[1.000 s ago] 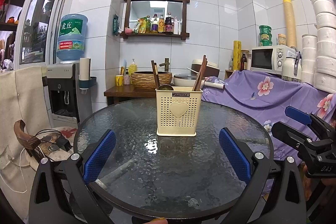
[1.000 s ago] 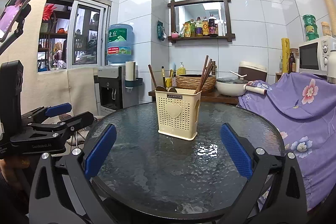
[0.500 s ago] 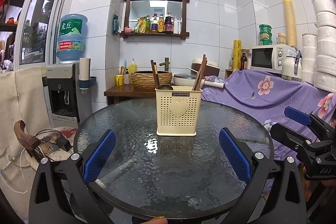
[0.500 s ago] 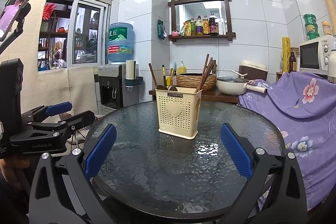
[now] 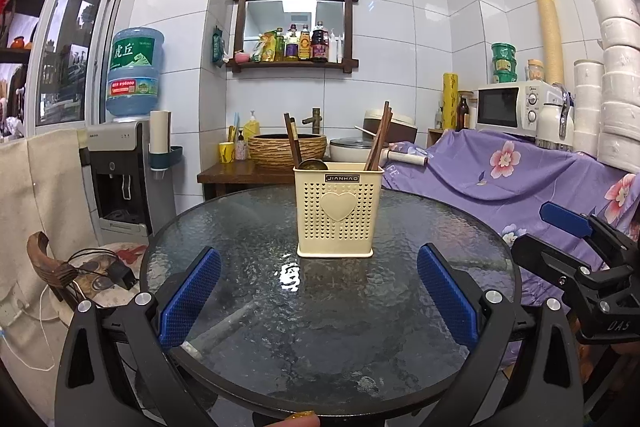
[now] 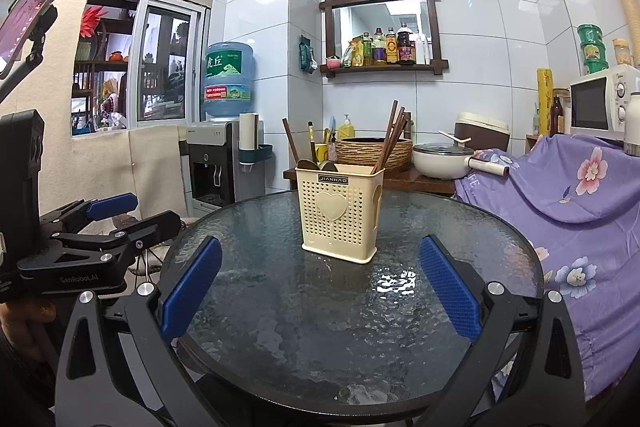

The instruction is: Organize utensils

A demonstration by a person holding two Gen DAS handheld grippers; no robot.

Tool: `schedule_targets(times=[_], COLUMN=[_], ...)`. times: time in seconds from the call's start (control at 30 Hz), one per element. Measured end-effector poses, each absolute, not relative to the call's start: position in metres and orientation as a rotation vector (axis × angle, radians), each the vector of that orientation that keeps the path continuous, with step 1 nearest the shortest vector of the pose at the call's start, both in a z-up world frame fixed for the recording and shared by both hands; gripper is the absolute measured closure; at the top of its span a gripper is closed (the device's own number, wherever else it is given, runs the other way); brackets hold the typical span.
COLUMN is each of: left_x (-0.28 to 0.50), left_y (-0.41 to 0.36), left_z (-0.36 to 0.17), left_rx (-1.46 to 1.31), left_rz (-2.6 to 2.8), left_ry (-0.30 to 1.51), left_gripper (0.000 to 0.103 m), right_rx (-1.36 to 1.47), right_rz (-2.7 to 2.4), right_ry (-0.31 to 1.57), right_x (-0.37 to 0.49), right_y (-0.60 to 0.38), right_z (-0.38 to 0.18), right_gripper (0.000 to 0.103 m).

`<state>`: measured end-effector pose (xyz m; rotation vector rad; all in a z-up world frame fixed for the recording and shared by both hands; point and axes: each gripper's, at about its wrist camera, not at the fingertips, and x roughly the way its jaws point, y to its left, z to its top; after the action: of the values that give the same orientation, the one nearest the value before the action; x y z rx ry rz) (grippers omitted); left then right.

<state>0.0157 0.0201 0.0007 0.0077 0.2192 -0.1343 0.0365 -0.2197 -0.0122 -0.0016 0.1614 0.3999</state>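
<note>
A cream perforated utensil holder (image 5: 337, 211) with a heart on its front stands upright near the middle of a round dark glass table (image 5: 332, 307). Brown chopsticks (image 5: 379, 139) and dark spoon handles (image 5: 292, 141) stick out of it. It also shows in the right wrist view (image 6: 339, 213), with chopsticks (image 6: 390, 137). My left gripper (image 5: 318, 291) is open and empty, held over the near part of the table. My right gripper (image 6: 320, 287) is open and empty too. Each gripper shows at the edge of the other's view: the right (image 5: 568, 247), the left (image 6: 116, 223).
A purple floral cloth (image 5: 520, 179) covers furniture at the right, with a microwave (image 5: 516, 105) on it. A water dispenser (image 5: 120, 163) stands at the left. A wooden side table (image 5: 248, 173) with a woven basket (image 5: 286, 149) and a pot (image 6: 438, 159) is behind the glass table.
Almost nothing differs. Both grippers stay open and empty. The right wrist view has shifted very slightly; the holder has not moved.
</note>
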Motion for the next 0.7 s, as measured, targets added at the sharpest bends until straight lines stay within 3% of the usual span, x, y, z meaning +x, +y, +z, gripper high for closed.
schedule_targets(times=[0.7], left_x=[0.0158], left_y=[0.0195], left_z=[0.0010], left_rx=[-0.016], left_rz=[-0.135], left_ry=[0.222], left_gripper=[0.006], right_rx=[0.003], right_rz=[0.391], right_ry=[0.170], right_x=[0.0376], right_y=[-0.2240], right_z=[-0.0146], right_gripper=[0.006])
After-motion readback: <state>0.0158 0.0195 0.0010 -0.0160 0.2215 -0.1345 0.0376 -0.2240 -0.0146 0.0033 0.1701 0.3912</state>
